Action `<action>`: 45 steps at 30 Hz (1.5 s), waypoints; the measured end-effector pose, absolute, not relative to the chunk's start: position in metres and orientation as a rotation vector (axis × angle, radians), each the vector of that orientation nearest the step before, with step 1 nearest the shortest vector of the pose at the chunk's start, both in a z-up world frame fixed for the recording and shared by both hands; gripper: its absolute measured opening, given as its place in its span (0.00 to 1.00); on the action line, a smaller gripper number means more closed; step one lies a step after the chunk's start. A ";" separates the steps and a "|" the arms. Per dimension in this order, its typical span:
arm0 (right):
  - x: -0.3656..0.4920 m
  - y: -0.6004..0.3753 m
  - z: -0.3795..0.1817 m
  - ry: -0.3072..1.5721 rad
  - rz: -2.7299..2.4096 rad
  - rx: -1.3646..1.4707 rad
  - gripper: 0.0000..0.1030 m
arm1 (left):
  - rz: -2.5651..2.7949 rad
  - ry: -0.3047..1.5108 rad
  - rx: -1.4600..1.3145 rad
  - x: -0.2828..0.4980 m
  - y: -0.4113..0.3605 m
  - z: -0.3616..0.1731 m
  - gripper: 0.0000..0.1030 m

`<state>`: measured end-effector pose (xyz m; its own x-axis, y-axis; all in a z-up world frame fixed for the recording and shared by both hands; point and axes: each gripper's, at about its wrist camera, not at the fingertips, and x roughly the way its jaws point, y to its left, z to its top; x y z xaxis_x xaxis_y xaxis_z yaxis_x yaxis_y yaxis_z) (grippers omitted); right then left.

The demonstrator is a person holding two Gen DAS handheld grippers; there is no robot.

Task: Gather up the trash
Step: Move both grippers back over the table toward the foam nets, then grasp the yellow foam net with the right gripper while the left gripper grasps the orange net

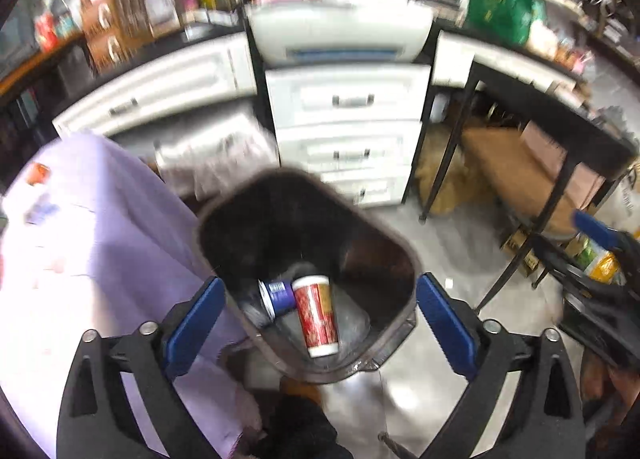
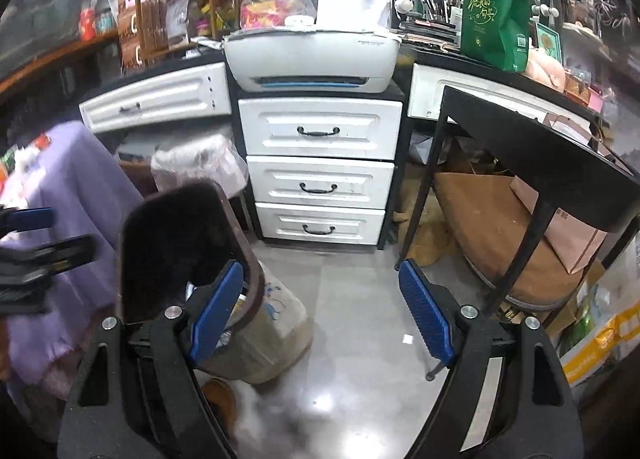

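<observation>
Your left gripper (image 1: 320,311) hangs spread wide over the bin (image 1: 404,255), empty; the cup (image 1: 316,315) lies inside near the front wall. Your right gripper (image 2: 320,311) is also spread, empty.

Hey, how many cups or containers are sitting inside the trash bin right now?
2 visible. A red-and-white cup lies on its side at the bottom of the trash bin, and a blue-labelled container lies touching its left. More may be hidden in the dark interior.

Bright indoor light glared off the glossy floor (image 2: 352,411); the left view was motion-blurred, both edges fisheye-bent.
</observation>
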<state>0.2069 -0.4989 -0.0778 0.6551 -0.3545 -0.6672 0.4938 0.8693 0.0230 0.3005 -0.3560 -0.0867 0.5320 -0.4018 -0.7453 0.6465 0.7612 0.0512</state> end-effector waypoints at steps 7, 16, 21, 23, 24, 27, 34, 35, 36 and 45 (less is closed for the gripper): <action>0.226 -0.453 -0.047 0.681 -0.338 0.190 0.78 | -0.639 0.642 0.267 0.267 -0.286 -0.027 0.95; 0.279 -0.316 -0.009 0.649 0.043 0.099 0.78 | -0.410 0.573 0.231 0.278 -0.159 0.001 0.95; 0.309 -0.228 0.005 0.653 0.272 0.035 0.78 | -0.234 0.591 0.207 0.290 -0.069 0.003 0.95; 0.323 -0.190 0.012 0.647 0.338 -0.009 0.78 | -0.151 0.603 0.176 0.297 -0.028 0.002 0.95; 0.331 -0.177 0.014 0.647 0.357 -0.022 0.78 | -0.119 0.605 0.171 0.299 -0.011 0.002 0.95; 0.356 -0.136 0.018 0.673 0.421 -0.020 0.78 | -0.039 0.613 0.150 0.306 0.030 0.003 0.95; 0.425 -0.068 0.014 0.744 0.478 -0.036 0.71 | 0.014 0.638 0.122 0.316 0.086 -0.002 0.93; 0.435 -0.060 0.011 0.757 0.475 -0.040 0.71 | 0.010 0.645 0.113 0.318 0.090 -0.003 0.93; 0.445 -0.053 0.008 0.771 0.469 -0.049 0.70 | 0.006 0.649 0.108 0.320 0.092 -0.005 0.92; 0.481 -0.044 -0.019 0.839 0.462 -0.021 0.46 | -0.037 0.680 0.100 0.338 0.095 -0.009 0.92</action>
<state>0.4811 -0.0437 -0.0194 0.5752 0.3861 -0.7211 -0.4021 0.9012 0.1617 0.3379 0.0954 -0.0088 0.7774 -0.0015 -0.6290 0.0669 0.9945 0.0803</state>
